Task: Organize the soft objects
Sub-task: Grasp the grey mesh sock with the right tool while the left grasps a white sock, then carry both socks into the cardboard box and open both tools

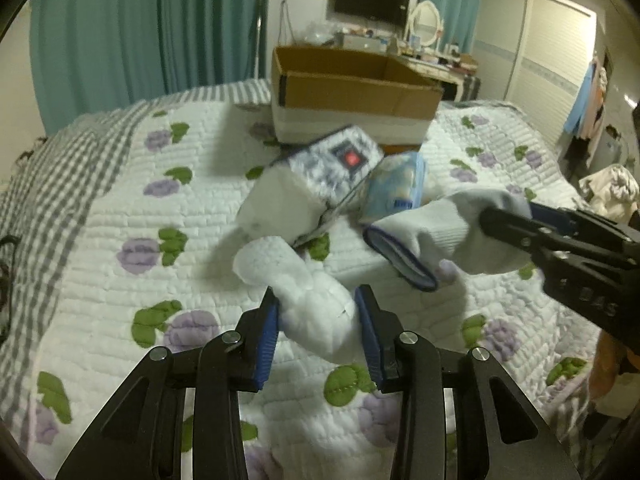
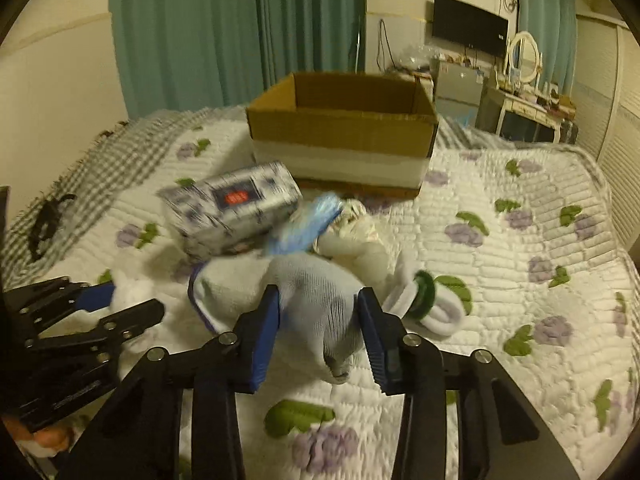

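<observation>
My left gripper (image 1: 318, 300) is shut on a fluffy white sock (image 1: 304, 292) and holds it over the quilt. My right gripper (image 2: 318, 304) is shut on a white sock with a blue cuff (image 2: 280, 292); it shows in the left wrist view (image 1: 436, 232) too, lifted above the bed. A blue-white patterned tissue pack (image 2: 236, 204) and a light blue soft pack (image 2: 308, 224) lie in the pile just behind. A rolled white sock with a green band (image 2: 420, 296) lies to the right. An open cardboard box (image 2: 344, 128) stands beyond the pile.
The floral quilt (image 2: 520, 280) covers the bed. Green curtains (image 2: 240, 32) hang behind. A dresser with a mirror (image 2: 524, 60) and a wall TV (image 2: 468, 24) stand at the back right. A black object (image 2: 48, 220) lies at the bed's left edge.
</observation>
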